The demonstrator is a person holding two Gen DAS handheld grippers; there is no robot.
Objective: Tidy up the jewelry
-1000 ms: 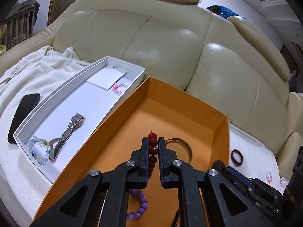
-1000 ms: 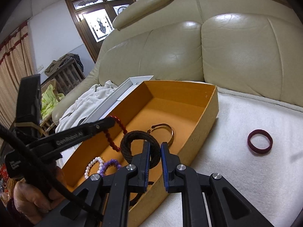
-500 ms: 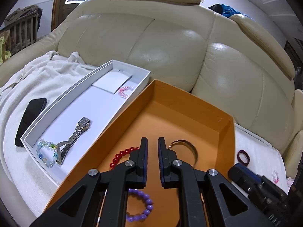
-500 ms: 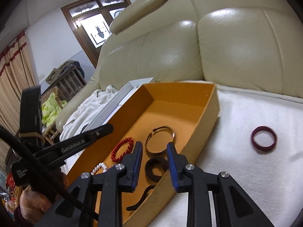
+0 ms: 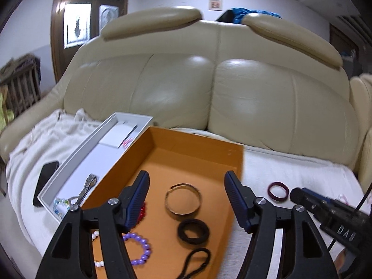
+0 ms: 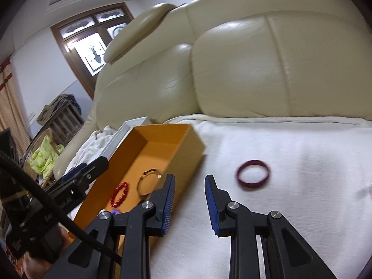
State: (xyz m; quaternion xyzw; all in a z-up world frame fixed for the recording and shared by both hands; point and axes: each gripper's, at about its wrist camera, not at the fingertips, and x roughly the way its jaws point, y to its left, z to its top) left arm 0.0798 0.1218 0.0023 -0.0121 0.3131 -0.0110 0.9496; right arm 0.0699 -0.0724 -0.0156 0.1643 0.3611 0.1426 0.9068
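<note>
An open orange cardboard box (image 5: pixel 186 148) lies below the left gripper (image 5: pixel 186 200), holding a thin gold metal bangle (image 5: pixel 183 200), a black fabric hair tie (image 5: pixel 193 230), a purple bead bracelet (image 5: pixel 139 247) and a red bead bracelet (image 6: pixel 119 194), all flat. A maroon ring-shaped band (image 6: pixel 253 174) lies flat on white cloth ahead of the right gripper (image 6: pixel 189 202).

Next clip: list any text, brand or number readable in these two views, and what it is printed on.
"DAS": white letters on the right gripper body, seen from the left wrist view.
Lettering on the left gripper body, right wrist view: too blurred to read.
Framed wall picture: too small.
</note>
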